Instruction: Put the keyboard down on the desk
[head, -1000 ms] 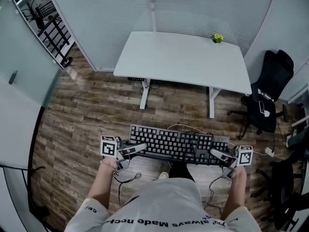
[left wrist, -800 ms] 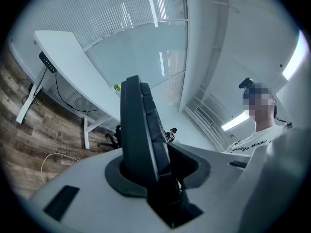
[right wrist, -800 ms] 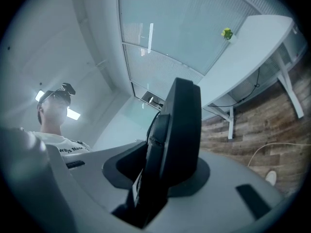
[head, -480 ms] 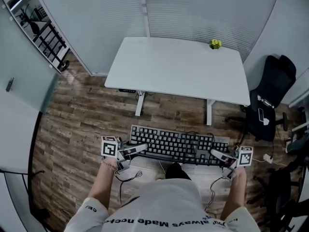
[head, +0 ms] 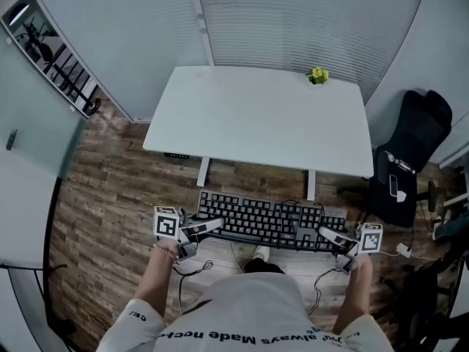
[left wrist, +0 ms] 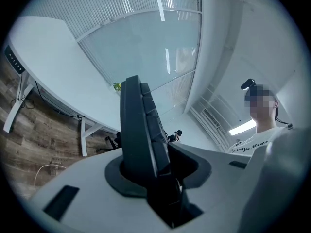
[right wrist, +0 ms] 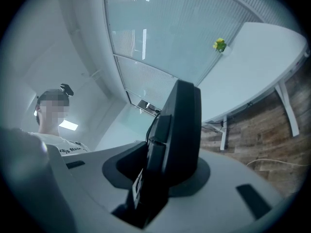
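Wooden floor [head: 110, 196] lies below. The left gripper [head: 211, 224] has its jaws clamped on the left end of the black keyboard [head: 271, 221], which is held level in the air, short of the white tabletop [head: 256, 123]. The right gripper [head: 328, 233] has its jaws clamped on the right end.

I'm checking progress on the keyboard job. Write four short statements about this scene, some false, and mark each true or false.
1. The left gripper and the right gripper each clamp one end of the keyboard. True.
2. The keyboard lies on the desk. False: it is held over the floor, short of the desk.
3. A small plant sits near the desk's far edge. True.
4. The chair stands left of the desk. False: it stands to its right.
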`<action>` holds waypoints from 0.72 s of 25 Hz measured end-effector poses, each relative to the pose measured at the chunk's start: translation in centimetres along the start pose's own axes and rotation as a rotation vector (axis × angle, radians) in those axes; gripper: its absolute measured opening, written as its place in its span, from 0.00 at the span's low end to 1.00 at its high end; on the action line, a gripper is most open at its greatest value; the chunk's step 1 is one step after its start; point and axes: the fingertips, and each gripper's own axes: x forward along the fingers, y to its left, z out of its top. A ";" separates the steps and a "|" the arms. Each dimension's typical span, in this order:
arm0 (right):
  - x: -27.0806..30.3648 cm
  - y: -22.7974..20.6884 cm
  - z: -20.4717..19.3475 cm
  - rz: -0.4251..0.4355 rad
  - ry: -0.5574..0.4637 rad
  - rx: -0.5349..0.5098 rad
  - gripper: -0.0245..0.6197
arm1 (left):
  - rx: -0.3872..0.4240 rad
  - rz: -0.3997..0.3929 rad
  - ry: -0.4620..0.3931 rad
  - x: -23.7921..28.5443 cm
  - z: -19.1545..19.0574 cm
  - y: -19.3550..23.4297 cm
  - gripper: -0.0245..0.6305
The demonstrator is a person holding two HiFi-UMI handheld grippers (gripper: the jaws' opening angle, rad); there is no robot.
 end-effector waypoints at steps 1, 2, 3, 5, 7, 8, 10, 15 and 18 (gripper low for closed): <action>-0.3 -0.6 0.8 -0.002 -0.002 0.006 0.26 | 0.000 0.001 -0.001 0.8 0.4 0.4 0.27; -1.0 -1.5 2.2 -0.002 -0.001 0.009 0.26 | -0.004 0.003 0.000 2.3 1.2 0.9 0.27; -1.7 -2.6 3.9 0.000 -0.001 0.016 0.26 | -0.012 0.008 0.001 4.2 2.2 1.6 0.27; -3.3 -4.7 6.8 -0.001 -0.002 0.049 0.26 | -0.029 0.020 0.001 7.5 3.7 2.7 0.27; -4.1 -5.8 8.2 -0.002 0.004 0.060 0.26 | -0.045 0.032 -0.004 9.1 4.2 3.2 0.27; -4.2 -5.9 8.6 0.001 0.009 0.054 0.26 | -0.052 0.037 -0.006 9.4 4.2 3.4 0.27; -4.1 -6.1 9.1 0.011 0.018 0.048 0.26 | -0.066 0.043 -0.012 9.5 4.1 3.5 0.27; -3.7 -8.0 10.9 0.026 0.020 0.059 0.26 | -0.072 0.057 -0.017 10.6 5.5 5.1 0.27; -2.8 -8.7 11.8 0.028 0.008 0.065 0.26 | -0.064 0.063 -0.005 10.8 6.8 6.0 0.27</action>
